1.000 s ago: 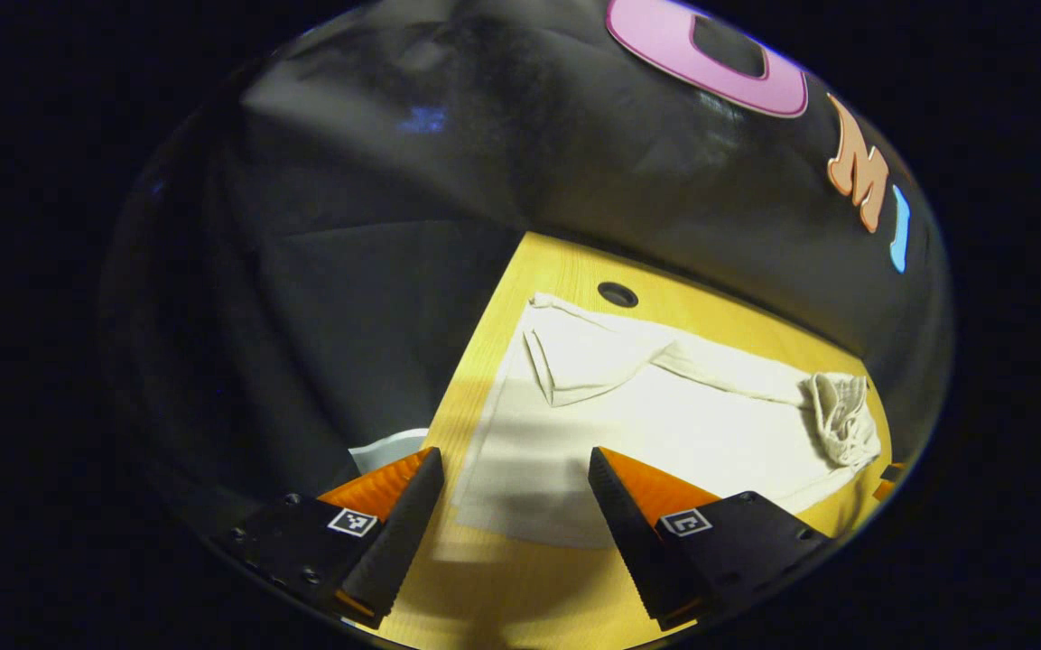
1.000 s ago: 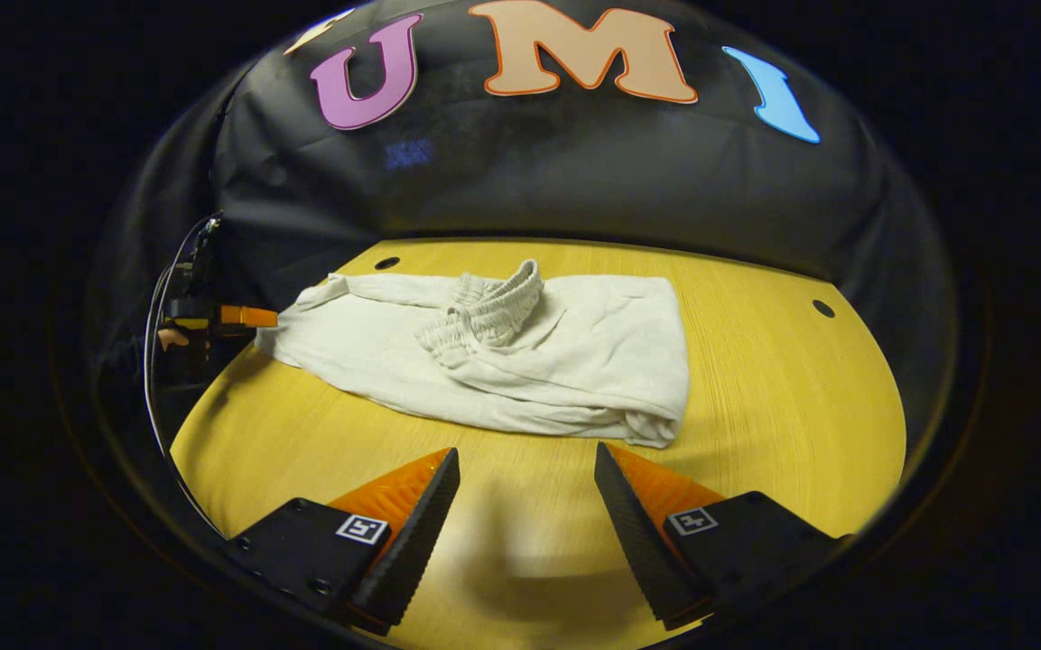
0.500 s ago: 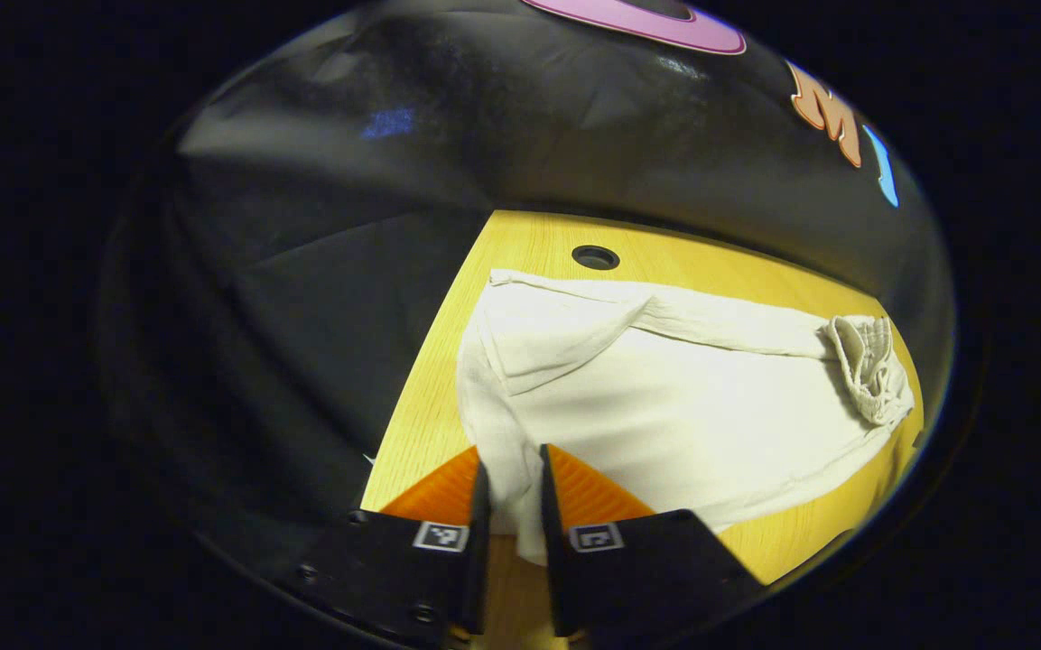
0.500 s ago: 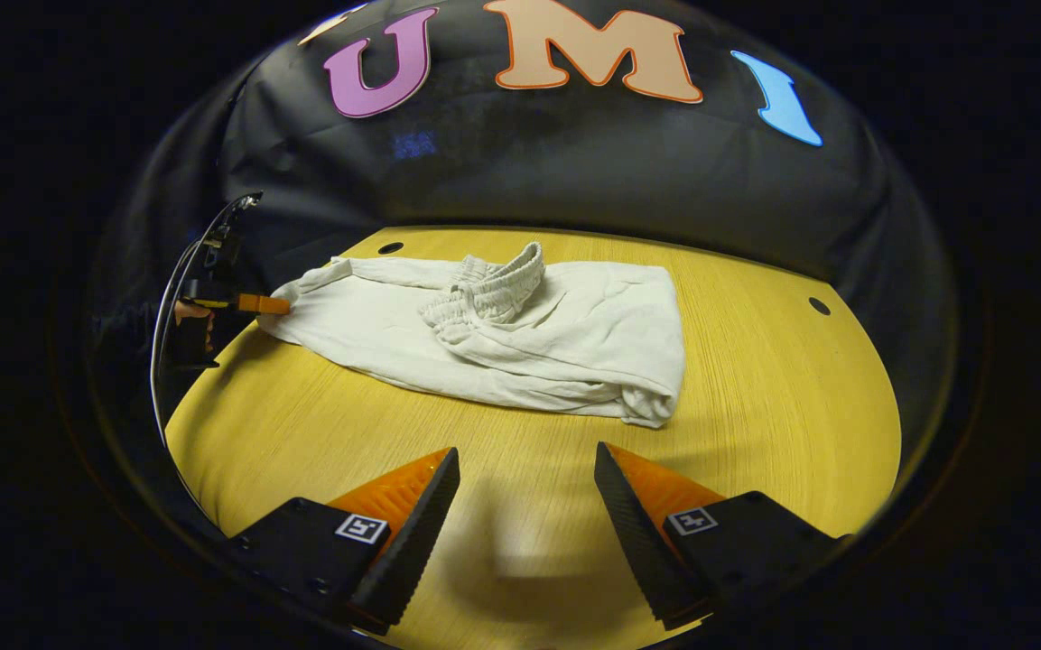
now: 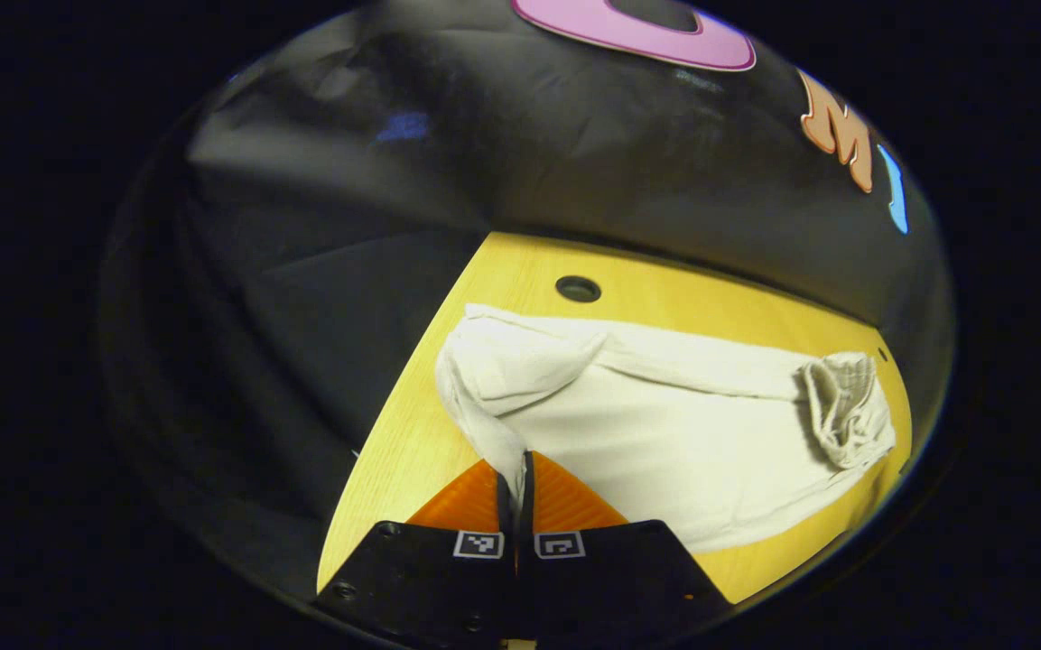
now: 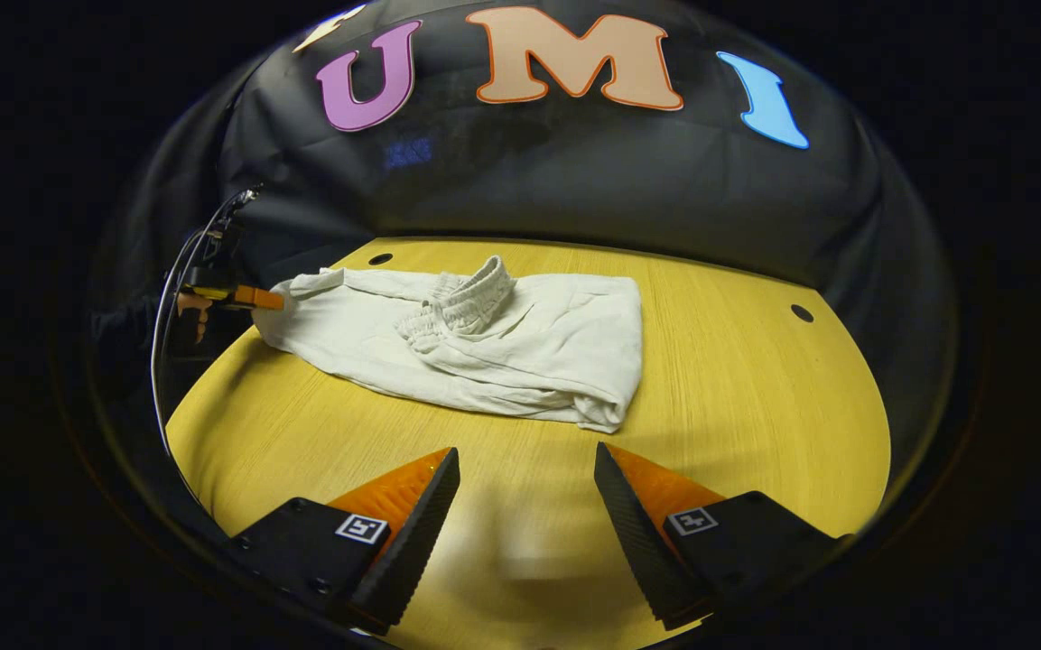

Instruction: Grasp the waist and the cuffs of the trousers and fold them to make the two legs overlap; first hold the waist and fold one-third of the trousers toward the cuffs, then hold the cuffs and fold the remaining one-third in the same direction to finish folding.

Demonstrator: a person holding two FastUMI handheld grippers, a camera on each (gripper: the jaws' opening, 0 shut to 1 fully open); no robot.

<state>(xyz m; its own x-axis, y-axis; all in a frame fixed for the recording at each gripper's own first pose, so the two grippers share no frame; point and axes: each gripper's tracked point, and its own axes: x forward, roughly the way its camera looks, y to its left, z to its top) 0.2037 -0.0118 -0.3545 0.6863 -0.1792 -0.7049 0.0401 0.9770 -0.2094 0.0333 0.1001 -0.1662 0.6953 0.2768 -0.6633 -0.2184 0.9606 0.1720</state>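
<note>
Pale cream trousers (image 5: 664, 433) lie lengthwise on the yellow table, partly folded, with the gathered elastic waist (image 5: 845, 411) lying on top toward the far end. My left gripper (image 5: 517, 469) is shut on the near cuff corner, which rises in a pinched ridge between its fingers. In the right gripper view the trousers (image 6: 484, 348) lie across the middle of the table with the waist (image 6: 466, 302) on top, and the left gripper (image 6: 254, 296) holds the cuff end at the far left. My right gripper (image 6: 527, 478) stands open over bare table, in front of the folded edge.
The round wooden table (image 6: 737, 406) has small dark holes (image 6: 801, 313) (image 5: 578, 289) near its rim. Black booth cloth hangs behind and to the left. A hand (image 6: 190, 307) and a cable (image 6: 168, 298) show behind the left gripper.
My left gripper went from open over the cuff to shut on it and has lifted the cloth slightly. The right gripper has stayed open, shifting only a little.
</note>
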